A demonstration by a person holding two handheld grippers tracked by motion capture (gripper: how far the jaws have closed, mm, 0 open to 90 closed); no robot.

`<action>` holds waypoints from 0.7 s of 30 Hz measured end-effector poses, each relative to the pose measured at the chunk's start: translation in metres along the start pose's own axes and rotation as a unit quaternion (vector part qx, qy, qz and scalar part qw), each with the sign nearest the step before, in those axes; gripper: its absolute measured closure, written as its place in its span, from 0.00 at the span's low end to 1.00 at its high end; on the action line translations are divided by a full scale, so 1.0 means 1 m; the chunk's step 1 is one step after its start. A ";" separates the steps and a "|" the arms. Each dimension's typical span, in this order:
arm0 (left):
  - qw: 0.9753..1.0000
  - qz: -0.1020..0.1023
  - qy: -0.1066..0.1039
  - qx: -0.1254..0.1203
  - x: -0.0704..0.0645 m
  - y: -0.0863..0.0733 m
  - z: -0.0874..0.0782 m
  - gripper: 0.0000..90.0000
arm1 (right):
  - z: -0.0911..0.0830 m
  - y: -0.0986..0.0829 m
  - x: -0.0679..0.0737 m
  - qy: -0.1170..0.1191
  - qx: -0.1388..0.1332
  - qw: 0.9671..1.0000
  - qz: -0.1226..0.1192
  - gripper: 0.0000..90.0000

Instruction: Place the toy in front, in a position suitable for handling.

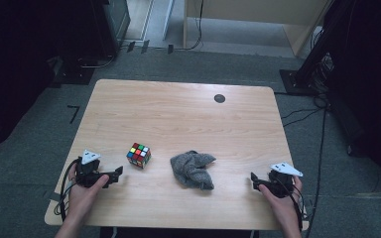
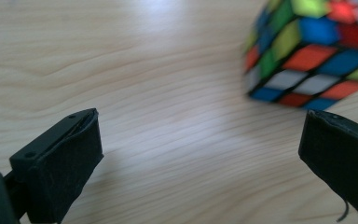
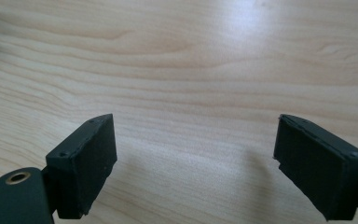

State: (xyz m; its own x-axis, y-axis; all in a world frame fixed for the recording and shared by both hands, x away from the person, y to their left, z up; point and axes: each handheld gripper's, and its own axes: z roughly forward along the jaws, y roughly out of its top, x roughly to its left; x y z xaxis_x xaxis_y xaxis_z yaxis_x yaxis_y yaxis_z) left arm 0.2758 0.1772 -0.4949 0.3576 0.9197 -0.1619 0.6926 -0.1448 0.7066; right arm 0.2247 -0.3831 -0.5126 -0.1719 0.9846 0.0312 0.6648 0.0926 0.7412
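Note:
A scrambled colour cube (image 1: 139, 155) sits on the wooden table (image 1: 178, 114), left of centre. To its right lies a crumpled grey cloth (image 1: 193, 169). My left gripper (image 1: 117, 173) rests near the table's front left, just left of and nearer than the cube, jaws open with nothing between them. In the left gripper view the cube (image 2: 314, 51) looms blurred at the upper right, beyond the open left gripper (image 2: 200, 149). My right gripper (image 1: 254, 179) rests at the front right, to the right of the cloth, open. The right gripper view has the right gripper (image 3: 196, 158) over bare wood.
A small dark round cap (image 1: 220, 98) sits in the table near its far edge. Grey carpet surrounds the table, with dark equipment stands (image 1: 322, 49) and cables at the back right and left. The table's far half is bare wood.

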 end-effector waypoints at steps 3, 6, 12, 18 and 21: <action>1.000 0.009 -0.003 -0.008 -0.009 0.004 -0.003 0.00 | -0.004 0.003 0.004 0.001 -0.005 1.000 -0.005 0.14; 1.000 0.026 -0.009 -0.012 -0.020 0.009 -0.004 0.00 | -0.008 0.009 0.011 0.000 -0.013 1.000 -0.016 0.14; 0.999 0.036 -0.023 -0.001 -0.032 0.014 0.005 0.00 | -0.010 0.026 0.027 0.016 -0.033 0.999 -0.025 0.14; 0.998 0.048 -0.025 0.011 -0.048 0.020 0.018 0.00 | -0.010 0.042 0.050 0.041 -0.046 0.997 -0.047 0.14; 0.999 0.049 -0.018 0.013 -0.053 0.025 0.024 0.00 | -0.010 0.050 0.065 0.057 -0.052 0.995 -0.062 0.14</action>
State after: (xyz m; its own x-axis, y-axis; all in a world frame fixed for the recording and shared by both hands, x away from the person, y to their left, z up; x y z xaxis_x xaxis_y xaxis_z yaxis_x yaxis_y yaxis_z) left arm 0.2890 0.1159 -0.4857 0.4464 0.8871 -0.1173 0.6690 -0.2438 0.7021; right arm 0.2394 -0.3158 -0.4669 -0.3330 0.9429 0.0066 0.5563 0.1908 0.8088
